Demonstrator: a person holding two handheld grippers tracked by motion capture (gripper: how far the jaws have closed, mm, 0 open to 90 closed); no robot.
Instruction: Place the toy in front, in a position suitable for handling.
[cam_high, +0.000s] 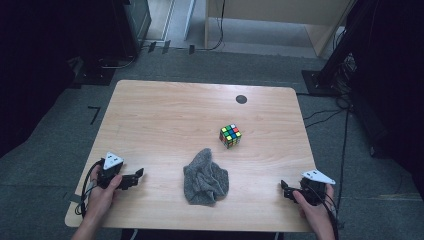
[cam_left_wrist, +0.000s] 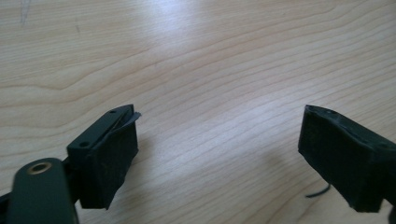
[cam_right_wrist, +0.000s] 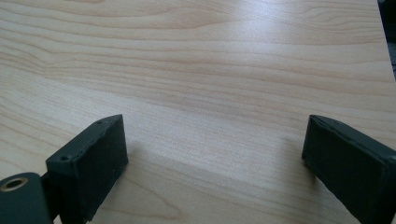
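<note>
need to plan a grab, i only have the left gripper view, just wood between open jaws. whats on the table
Observer: A crumpled grey cloth lies near the table's front edge, about midway between the two grippers.
Operator: anything else
Observer: A multicoloured puzzle cube sits just beyond the cloth, a little toward the right gripper's side, apart from it.
Operator: wheres the right gripper
Observer: The right gripper is at the front right edge of the table, jaws open over bare wood, holding nothing.
Operator: and mine
Observer: The left gripper is at the front left, jaws pointing toward the cloth, well short of it.
</note>
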